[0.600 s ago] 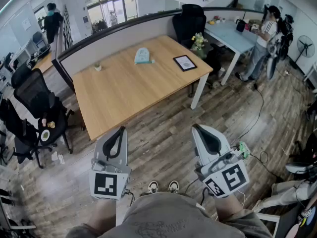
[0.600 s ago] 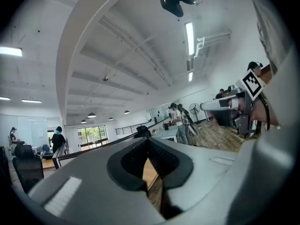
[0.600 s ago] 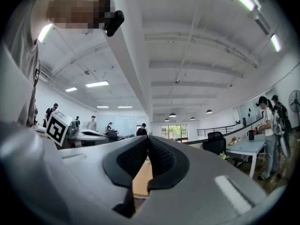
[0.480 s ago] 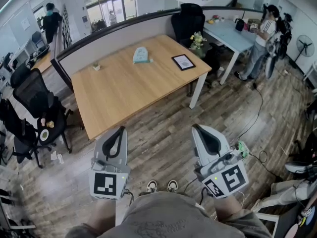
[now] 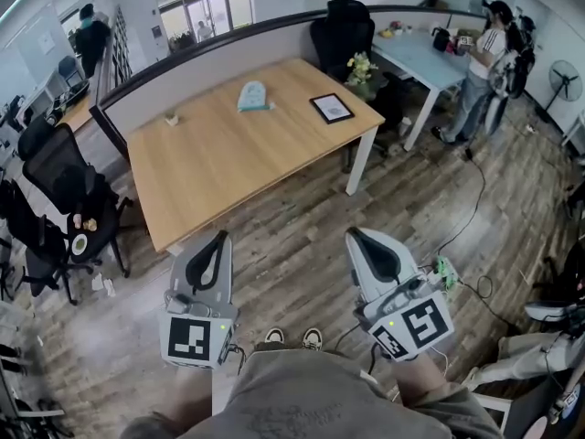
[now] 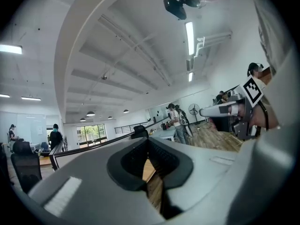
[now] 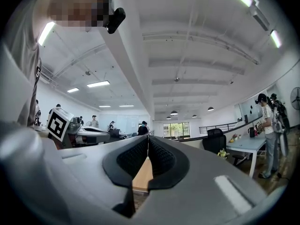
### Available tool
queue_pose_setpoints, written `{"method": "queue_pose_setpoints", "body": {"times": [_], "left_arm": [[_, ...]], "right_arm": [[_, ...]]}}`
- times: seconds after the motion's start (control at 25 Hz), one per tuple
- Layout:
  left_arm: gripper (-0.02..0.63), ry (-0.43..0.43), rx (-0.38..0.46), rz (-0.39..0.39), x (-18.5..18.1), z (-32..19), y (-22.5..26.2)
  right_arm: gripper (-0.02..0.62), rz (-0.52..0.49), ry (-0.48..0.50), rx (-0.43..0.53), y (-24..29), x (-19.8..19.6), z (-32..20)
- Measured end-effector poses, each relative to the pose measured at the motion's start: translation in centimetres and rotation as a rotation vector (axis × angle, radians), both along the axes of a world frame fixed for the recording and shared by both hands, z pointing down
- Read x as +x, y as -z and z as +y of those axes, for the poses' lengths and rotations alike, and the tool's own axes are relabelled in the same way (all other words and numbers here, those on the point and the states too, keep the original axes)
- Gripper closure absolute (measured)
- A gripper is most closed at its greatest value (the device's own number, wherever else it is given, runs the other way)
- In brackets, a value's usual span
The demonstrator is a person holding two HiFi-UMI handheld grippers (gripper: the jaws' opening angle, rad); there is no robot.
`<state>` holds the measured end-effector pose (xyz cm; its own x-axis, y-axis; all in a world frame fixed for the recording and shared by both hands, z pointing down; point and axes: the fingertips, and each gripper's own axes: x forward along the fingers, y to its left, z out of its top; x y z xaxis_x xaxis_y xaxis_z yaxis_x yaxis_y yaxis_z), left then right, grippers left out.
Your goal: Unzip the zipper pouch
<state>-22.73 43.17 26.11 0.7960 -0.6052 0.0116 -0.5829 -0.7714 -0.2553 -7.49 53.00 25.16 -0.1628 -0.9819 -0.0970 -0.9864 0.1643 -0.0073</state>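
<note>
The pale blue zipper pouch (image 5: 251, 96) lies at the far side of the wooden table (image 5: 228, 167), well ahead of both grippers. My left gripper (image 5: 218, 240) hangs over the plank floor in front of the table's near edge, jaws shut with nothing between them. My right gripper (image 5: 356, 235) hangs beside it to the right, also shut and empty. In the left gripper view the gripper (image 6: 149, 142) shows closed pads with only a strip of table behind them. The right gripper view shows that gripper (image 7: 148, 142) the same way.
A black-framed tablet (image 5: 331, 108) lies near the table's right end and a small object (image 5: 171, 119) near its back left. Black office chairs (image 5: 59, 186) stand at the left. A person (image 5: 482, 67) stands by a blue desk (image 5: 422, 58) at the far right. Cables (image 5: 475, 245) trail over the floor.
The table and pouch have shifted slightly left and up in the head view. Both grippers sit a little lower and further left, still shut and empty.
</note>
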Motion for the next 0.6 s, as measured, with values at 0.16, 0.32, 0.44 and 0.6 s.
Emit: {"method": "queue_pose_setpoints", "body": {"times": [0.16, 0.32, 0.44, 0.6], "left_arm": [[0.606, 0.033, -0.003, 0.014, 0.1, 0.7, -0.4], [0.572, 0.041, -0.031, 0.038, 0.2, 0.8, -0.6], [0.399, 0.051, -0.057, 0.051, 0.5, 0.0, -0.9], [0.383, 0.066, -0.054, 0.031, 0.6, -1.4, -1.8]], "right_arm": [[0.583, -0.017, 0.013, 0.004, -0.8, 0.8, 0.6], [0.498, -0.042, 0.025, 0.012, -1.0, 1.1, 0.7], [0.408, -0.024, 0.006, 0.004, -1.3, 1.6, -0.1], [0.402, -0.006, 0.000, -0.015, -1.9, 1.9, -1.4]]}}
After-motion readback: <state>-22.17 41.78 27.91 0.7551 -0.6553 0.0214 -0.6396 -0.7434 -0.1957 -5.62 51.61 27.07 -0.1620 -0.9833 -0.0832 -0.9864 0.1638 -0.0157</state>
